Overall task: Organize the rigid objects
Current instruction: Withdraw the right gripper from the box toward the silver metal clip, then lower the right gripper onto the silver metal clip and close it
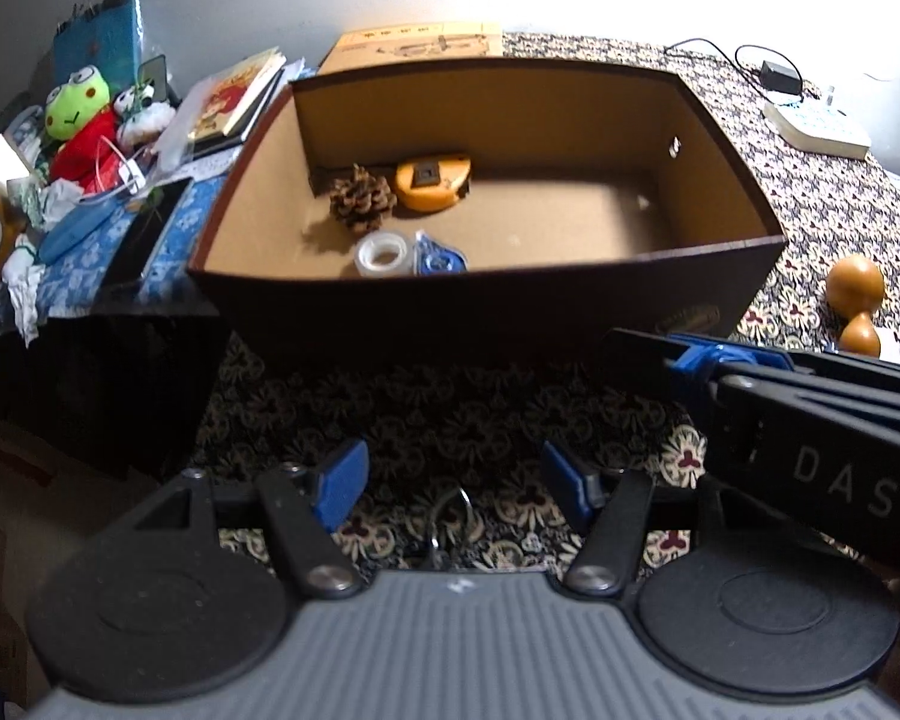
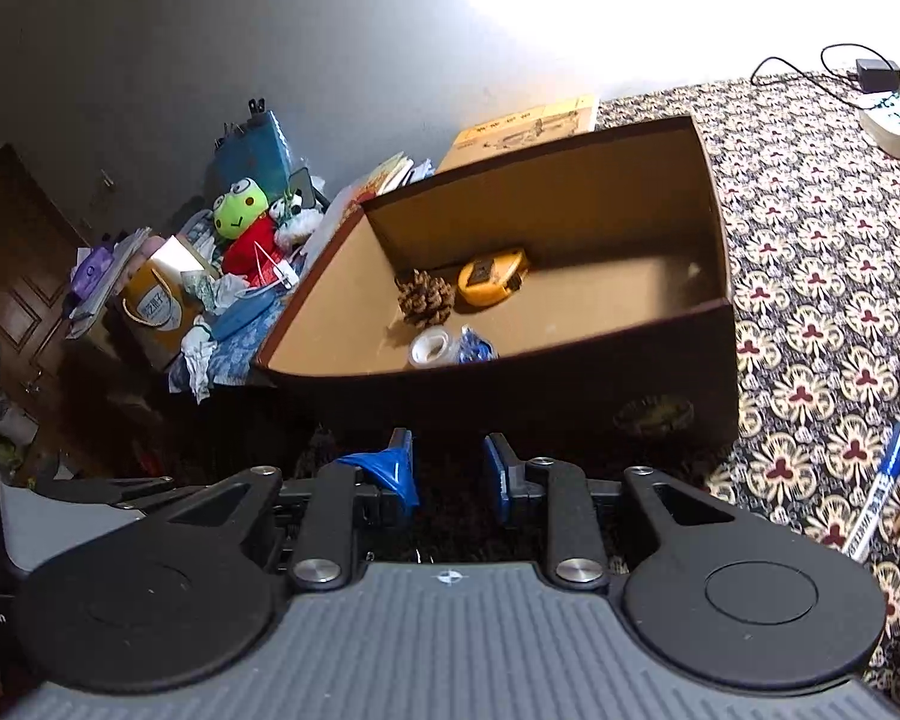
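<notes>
The box (image 1: 486,300) sits straight ahead of both grippers on the patterned cloth (image 1: 438,414), open at the top, and already holds a pinecone (image 1: 363,197), an orange tape measure (image 1: 433,181), a clear tape roll (image 1: 384,254) and a small blue thing (image 1: 441,255), all bunched toward its left end with the right end bare. Left to gather, by my reading, are the wooden gourd (image 1: 855,303), lying on the cloth ahead and to the right of the left gripper (image 1: 455,489) beyond the box's near right corner, and a blue-and-white pen (image 2: 879,498) lying on the cloth to the right of the right gripper (image 2: 450,474), just beside the gourd. The gourd looks hard, smooth and light; its round bulbs would likely slip from flat pads, so the narrow waist between them is the better place to pinch. The pen is stiff, thin and lies flat, so it should be taken across its barrel near the middle, pads coming down on either side. The left gripper stands wide with nothing between its fingers. The right gripper is parted more narrowly, also empty, though something blue and curved sits at its left pad and I cannot tell what it is. Off to the left a cluttered table carries a frog plush (image 1: 78,120), which is soft.
</notes>
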`<move>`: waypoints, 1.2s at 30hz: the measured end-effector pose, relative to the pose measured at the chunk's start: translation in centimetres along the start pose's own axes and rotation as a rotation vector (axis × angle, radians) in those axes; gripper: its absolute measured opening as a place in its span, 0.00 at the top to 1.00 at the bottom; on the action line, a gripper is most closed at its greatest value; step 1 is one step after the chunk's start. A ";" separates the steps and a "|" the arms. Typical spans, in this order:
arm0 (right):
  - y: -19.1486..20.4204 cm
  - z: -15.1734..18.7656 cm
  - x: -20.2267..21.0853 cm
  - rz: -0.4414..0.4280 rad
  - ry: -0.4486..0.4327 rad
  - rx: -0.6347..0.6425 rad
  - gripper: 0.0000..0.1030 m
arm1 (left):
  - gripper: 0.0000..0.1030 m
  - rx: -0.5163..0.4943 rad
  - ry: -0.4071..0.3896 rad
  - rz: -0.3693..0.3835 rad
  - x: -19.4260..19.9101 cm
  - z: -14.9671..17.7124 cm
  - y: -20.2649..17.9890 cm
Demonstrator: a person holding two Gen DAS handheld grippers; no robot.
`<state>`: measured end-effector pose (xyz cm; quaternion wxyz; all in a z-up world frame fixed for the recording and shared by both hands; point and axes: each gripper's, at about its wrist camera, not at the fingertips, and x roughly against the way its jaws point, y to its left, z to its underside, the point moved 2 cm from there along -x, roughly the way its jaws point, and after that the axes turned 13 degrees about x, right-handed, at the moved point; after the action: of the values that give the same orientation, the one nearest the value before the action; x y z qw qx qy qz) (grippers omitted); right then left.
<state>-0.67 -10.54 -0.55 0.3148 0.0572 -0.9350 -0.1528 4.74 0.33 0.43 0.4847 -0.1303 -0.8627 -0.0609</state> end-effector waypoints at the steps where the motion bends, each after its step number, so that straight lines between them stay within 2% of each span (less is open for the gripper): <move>1: -0.1 0.3 0.1 -0.001 0.004 -0.004 0.92 | 0.38 -0.002 0.004 -0.002 -0.1 0.3 -0.1; 12: -1.0 3.7 -0.1 -0.012 0.078 -0.034 0.92 | 0.38 -0.018 0.067 0.013 -1.6 4.3 -1.1; 24: -1.7 7.7 -1.8 -0.040 0.167 -0.053 0.92 | 0.38 -0.016 0.103 0.075 -2.9 8.4 0.5; 29: -1.5 8.1 -2.6 -0.080 0.187 -0.058 0.92 | 0.38 -0.030 0.079 0.072 -2.8 8.7 1.9; 36: -0.7 7.2 -4.3 -0.141 0.216 -0.056 0.92 | 0.38 -0.009 0.058 0.052 -3.7 7.1 4.3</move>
<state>-1.63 -8.56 -8.71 0.4036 0.1300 -0.8847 -0.1937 1.92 5.45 -6.51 0.5104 -0.1531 -0.8444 -0.0559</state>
